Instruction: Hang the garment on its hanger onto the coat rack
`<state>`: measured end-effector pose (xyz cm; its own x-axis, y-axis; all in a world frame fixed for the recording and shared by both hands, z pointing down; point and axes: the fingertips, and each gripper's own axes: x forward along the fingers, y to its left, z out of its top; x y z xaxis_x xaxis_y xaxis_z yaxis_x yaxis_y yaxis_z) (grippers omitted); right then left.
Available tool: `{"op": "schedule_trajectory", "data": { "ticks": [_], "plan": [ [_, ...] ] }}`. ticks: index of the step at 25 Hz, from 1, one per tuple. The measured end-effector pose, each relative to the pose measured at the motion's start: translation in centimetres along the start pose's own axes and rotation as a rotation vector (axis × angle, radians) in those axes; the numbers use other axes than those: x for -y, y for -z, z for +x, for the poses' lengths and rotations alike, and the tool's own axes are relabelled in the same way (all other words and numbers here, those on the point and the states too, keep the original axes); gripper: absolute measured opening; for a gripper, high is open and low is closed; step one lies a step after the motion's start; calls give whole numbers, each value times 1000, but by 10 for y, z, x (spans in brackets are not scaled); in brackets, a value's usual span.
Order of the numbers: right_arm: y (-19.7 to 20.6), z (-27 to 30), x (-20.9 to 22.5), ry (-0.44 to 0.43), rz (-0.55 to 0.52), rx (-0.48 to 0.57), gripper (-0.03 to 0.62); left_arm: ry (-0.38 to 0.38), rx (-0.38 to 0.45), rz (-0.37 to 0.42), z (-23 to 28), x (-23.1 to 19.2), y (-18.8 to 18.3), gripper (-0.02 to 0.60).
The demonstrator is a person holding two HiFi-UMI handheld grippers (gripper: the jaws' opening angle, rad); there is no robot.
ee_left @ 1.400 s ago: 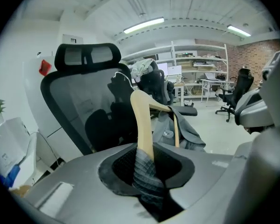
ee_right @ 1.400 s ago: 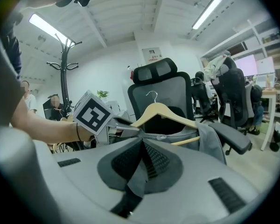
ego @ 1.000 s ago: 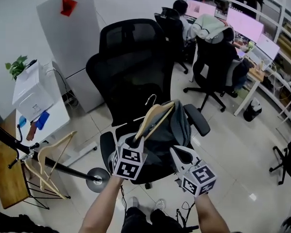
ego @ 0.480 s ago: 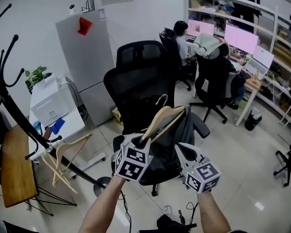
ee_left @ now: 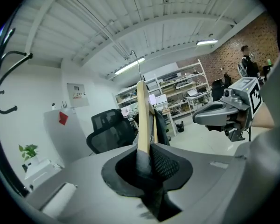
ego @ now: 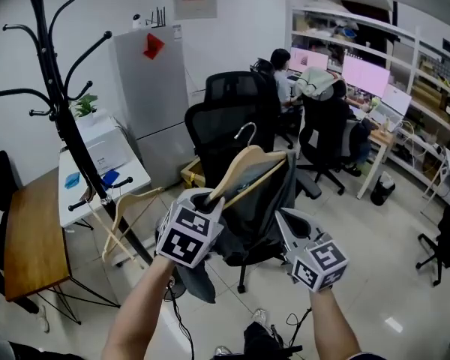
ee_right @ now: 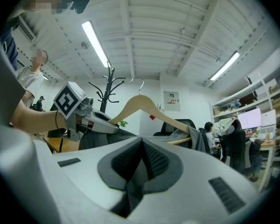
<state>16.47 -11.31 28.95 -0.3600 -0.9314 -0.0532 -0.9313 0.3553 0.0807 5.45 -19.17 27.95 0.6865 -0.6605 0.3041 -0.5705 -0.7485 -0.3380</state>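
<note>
Jaws of the left gripper (ego: 205, 199) pinch the stiff hanger (ego: 244, 169) by its arm; the right gripper (ego: 283, 220) has its own shut, empty. Soft garment (ego: 259, 205) beyond them looks light.

Hanger (ego: 244, 172): pale tan wood with a silver hook. Garment (ego: 259, 208): plain dark grey, no pattern. Left gripper (ego: 206, 199) and right gripper (ego: 281, 220): light grey shells, black textured pads, each cube in black-and-white square markers. Coat rack (ego: 60, 118), far left: black, with a second pale wood hanger (ego: 124, 216) on it. Desk (ego: 34, 238), left: brown wood. Table (ego: 97, 178) beside it: white, carrying blue items (ego: 71, 180). Plant (ego: 86, 105): green. Cabinet (ego: 150, 96), far: pale grey with a red tag (ego: 154, 45). Office chair (ego: 232, 118): black mesh. Monitors (ego: 364, 73), far right: pink. Floor (ego: 390, 276): pale grey tile.
</note>
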Motion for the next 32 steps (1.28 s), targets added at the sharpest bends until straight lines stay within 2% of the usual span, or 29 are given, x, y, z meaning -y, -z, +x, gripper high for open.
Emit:
{"op": "schedule_trajectory", "data": {
  "ticks": [5,11,17,24,32],
  "plan": [
    [-27,10,-59,-124,-7,56,2,-66,-23,-47,-83,-21,12,63],
    [-53,33,-121,-303,-11,103,2,-160,-51,-13,-169,-48,19,63],
    [-68,47,-168,-454,-25,138,2,-260,-131,-23,-222,-70,43,64],
    [-78,57,-202,-559,-19,168,2,-358,-219,-50,-263,-83,75,64],
    [-82,70,-218,-619,-30,181,2,-456,-229,-71,-292,-115,83,64]
  ]
}}
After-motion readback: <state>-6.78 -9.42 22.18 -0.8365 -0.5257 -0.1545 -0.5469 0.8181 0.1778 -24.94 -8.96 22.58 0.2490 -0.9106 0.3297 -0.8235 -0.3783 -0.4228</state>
